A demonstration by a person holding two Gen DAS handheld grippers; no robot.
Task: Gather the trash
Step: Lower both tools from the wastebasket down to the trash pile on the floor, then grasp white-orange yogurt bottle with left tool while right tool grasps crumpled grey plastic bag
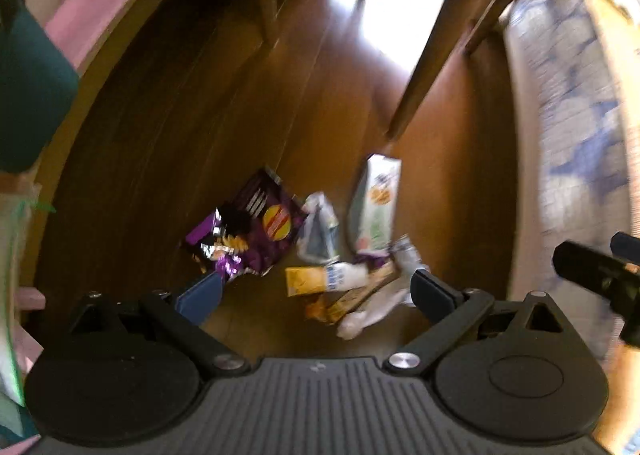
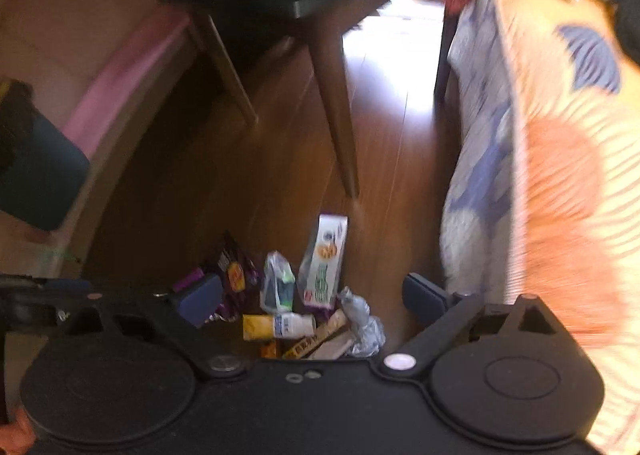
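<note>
Your left gripper [image 1: 316, 295] hovers above the floor [image 1: 200, 115], jaws spread wide, holding nothing. Your right gripper [image 2: 312, 299]: likewise wide apart, empty, angled down. Trash pile on the floor beneath both: one yellow packet [image 1: 306, 281], one purple snack bag [image 1: 256, 231], one clear wrapper [image 1: 320, 231], one tall carton [image 1: 376, 207]. Beyond: chair legs, one [image 1: 424, 67] beside the carton.

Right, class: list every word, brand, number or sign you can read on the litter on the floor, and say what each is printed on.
None can be read; both views are motion-blurred.
Purple snack bag: round yellow-red logo, lettering blurred.
Tall white-green carton: printing too blurred.
Yellow-and-white packet: blue lettering, too small.
Tan wrapper strip: dark marks, illegible.
</note>
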